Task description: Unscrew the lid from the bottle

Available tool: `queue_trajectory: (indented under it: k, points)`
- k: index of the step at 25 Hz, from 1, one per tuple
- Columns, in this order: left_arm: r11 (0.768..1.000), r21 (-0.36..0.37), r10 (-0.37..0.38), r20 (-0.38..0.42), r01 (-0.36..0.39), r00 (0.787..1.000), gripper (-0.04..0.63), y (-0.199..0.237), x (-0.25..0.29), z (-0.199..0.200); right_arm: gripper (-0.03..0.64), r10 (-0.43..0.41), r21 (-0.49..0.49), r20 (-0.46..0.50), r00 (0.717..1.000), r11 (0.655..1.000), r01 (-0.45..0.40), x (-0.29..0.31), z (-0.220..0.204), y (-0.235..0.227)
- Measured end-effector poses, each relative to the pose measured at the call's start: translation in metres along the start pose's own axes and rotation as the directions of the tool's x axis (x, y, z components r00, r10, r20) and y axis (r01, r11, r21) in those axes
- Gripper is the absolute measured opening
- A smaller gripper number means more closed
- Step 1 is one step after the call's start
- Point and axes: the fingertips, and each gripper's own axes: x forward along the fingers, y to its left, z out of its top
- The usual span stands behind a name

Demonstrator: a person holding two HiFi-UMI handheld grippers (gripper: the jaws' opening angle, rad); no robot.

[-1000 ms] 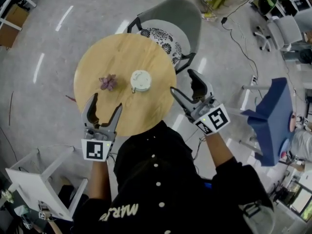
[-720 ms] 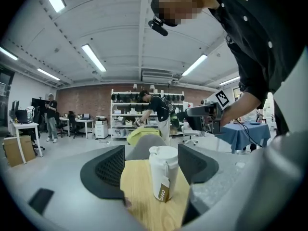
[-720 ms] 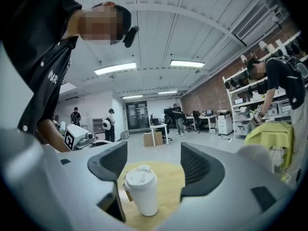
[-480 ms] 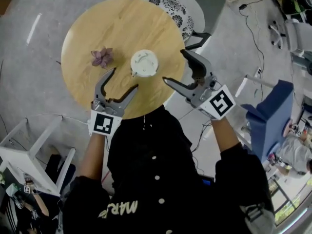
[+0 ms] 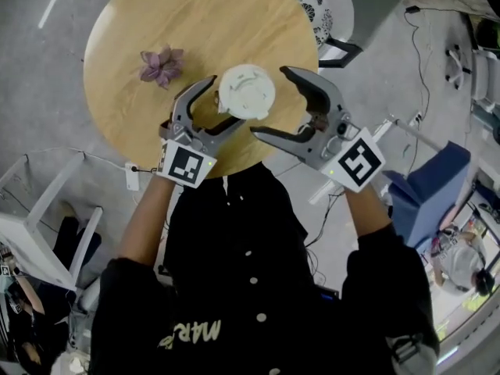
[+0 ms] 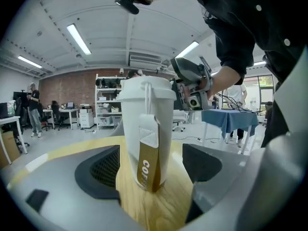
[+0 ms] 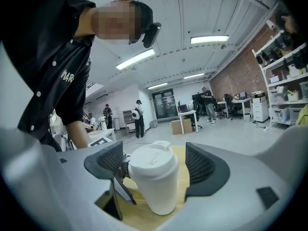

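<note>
The bottle (image 5: 246, 92) is a white cup-shaped vessel with a white lid (image 7: 153, 160), standing upright near the front edge of the round wooden table (image 5: 125, 22). A gold paper tag (image 6: 147, 162) hangs down its side. My left gripper (image 5: 225, 100) reaches in from the left, and its jaws have just been opening. The bottle (image 6: 147, 124) stands between its pads (image 6: 103, 165) without touching them. My right gripper (image 5: 269, 101) comes from the right, its jaws also just opening. The bottle (image 7: 154, 182) stands clear between its pads (image 7: 204, 170).
A purple flower-like ornament (image 5: 160, 63) lies on the table to the left of the bottle. A grey chair (image 5: 351, 6) stands behind the table, a white stool (image 5: 39, 233) to the lower left, and a blue-draped table (image 5: 426, 186) to the right. People stand far off in the room.
Both grippers have come down and forward from the table's near edge to either side of the bottle. Their jaws stand wider than before.
</note>
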Motion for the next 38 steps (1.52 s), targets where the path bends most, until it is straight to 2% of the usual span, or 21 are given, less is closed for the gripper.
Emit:
queue_trajectory:
  k: [3, 7, 12, 14, 22, 27, 29, 31, 33, 35, 38]
  points:
    - [1.000, 0.011, -0.017, -0.027, 0.017, 1.000, 0.390, 0.002, 0.010, -0.014, 0.403, 0.032, -0.005, -0.006, 0.999, 0.999, -0.032, 0.009, -0.006, -0.001]
    - [1.000, 0.013, -0.028, 0.003, 0.028, 1.000, 0.390, 0.003, 0.022, -0.016, 0.412, 0.057, -0.021, -0.011, 0.998, 0.998, -0.057, 0.017, -0.011, -0.001]
    - [0.999, 0.016, -0.034, -0.034, 0.035, 0.999, 0.387, 0.005, 0.032, -0.026, 0.428, 0.067, -0.046, -0.020, 0.998, 0.997, -0.068, 0.027, -0.014, 0.001]
    - [0.999, 0.013, -0.035, -0.024, 0.035, 0.999, 0.351, 0.005, 0.033, -0.025, 0.437, 0.069, -0.063, -0.031, 0.997, 0.995, -0.071, 0.030, -0.015, 0.003]
    - [0.999, 0.014, -0.043, -0.011, 0.043, 0.999, 0.347, 0.005, 0.034, -0.023, 0.453, 0.005, -0.136, -0.074, 0.997, 0.991, -0.015, 0.047, -0.025, 0.001]
    - [0.998, 0.014, -0.057, -0.026, 0.057, 0.998, 0.345, 0.006, 0.034, -0.025, 0.453, 0.017, -0.174, -0.083, 0.996, 0.984, -0.031, 0.050, -0.027, -0.001]
    - [0.997, 0.023, -0.074, -0.033, 0.075, 0.997, 0.345, 0.005, 0.033, -0.025, 0.451, 0.060, -0.186, -0.092, 0.994, 0.979, -0.077, 0.050, -0.028, 0.001]
    - [0.995, 0.033, -0.094, -0.038, 0.095, 0.995, 0.345, 0.004, 0.033, -0.024, 0.453, 0.144, -0.209, -0.109, 0.984, 0.964, -0.164, 0.048, -0.029, 0.004]
    - [0.992, 0.043, -0.120, -0.042, 0.122, 0.992, 0.344, 0.004, 0.033, -0.023, 0.453, 0.265, -0.235, -0.132, 0.955, 0.928, -0.290, 0.045, -0.028, 0.008]
    - [0.987, 0.053, -0.148, -0.045, 0.150, 0.988, 0.344, 0.004, 0.034, -0.022, 0.451, 0.376, -0.246, -0.151, 0.914, 0.881, -0.403, 0.044, -0.028, 0.010]
    - [0.984, 0.055, -0.167, -0.047, 0.170, 0.985, 0.344, 0.005, 0.033, -0.023, 0.453, 0.451, -0.240, -0.172, 0.876, 0.843, -0.481, 0.046, -0.029, 0.012]
